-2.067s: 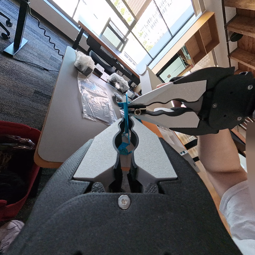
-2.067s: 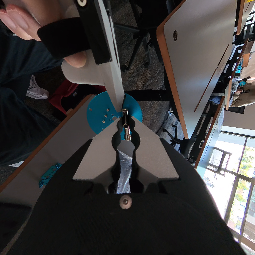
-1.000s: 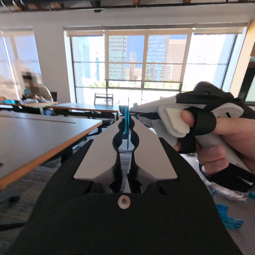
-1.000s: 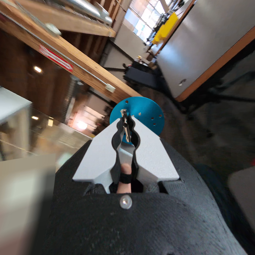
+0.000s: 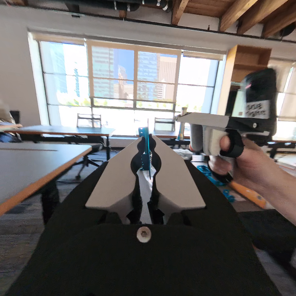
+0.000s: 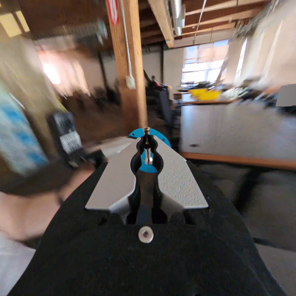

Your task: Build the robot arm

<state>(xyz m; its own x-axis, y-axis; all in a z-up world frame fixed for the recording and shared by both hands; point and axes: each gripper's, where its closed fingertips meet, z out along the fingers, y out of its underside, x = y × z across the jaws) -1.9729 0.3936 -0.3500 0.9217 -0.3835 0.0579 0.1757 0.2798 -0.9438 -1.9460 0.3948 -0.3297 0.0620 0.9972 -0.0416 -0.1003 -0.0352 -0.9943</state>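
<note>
Two matching hand-held grippers in black and pale grey

Each hand-held gripper, left (image 5: 147, 139) and right (image 6: 147, 137), has a rough-textured black plastic body with one silver hex-socket screw at its centre, and two pale grey wedge-shaped fingers (image 5: 117, 173) lined with wavy black pads. Seen from the side, the right one carries a white handwritten label and a black finger loop strap (image 5: 232, 146).
</note>
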